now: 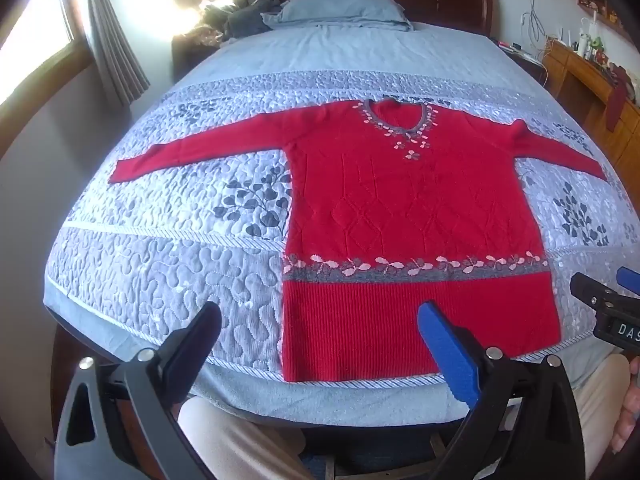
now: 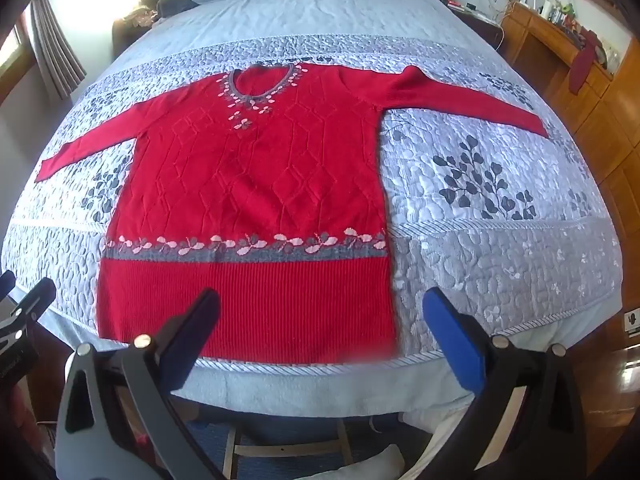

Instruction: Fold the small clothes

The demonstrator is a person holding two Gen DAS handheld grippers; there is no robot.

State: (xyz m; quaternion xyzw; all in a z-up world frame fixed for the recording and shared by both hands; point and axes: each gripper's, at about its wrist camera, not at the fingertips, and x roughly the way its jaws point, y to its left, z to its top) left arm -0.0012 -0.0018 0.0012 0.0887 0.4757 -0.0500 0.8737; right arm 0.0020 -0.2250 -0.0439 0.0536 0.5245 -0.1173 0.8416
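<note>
A red knitted sweater (image 1: 400, 208) (image 2: 256, 184) lies flat and face up on the bed, both sleeves spread out sideways, its grey flowered neckline toward the pillow and its ribbed hem at the near edge. My left gripper (image 1: 320, 320) hangs open above the hem's left corner, nothing between its fingers. Over the hem's right corner my right gripper (image 2: 320, 304) also stands open and empty. Each gripper shows at the edge of the other's view: the right gripper (image 1: 600, 292), the left gripper (image 2: 24, 292).
The bed's quilted grey-blue cover (image 1: 180, 248) (image 2: 500, 264) has a leaf pattern. A pillow (image 1: 340, 8) lies at the dark headboard. A wooden desk (image 2: 560, 40) with clutter stands at the right, a curtained window (image 1: 60, 40) at the left. The person's legs (image 1: 240, 440) are below the bed's edge.
</note>
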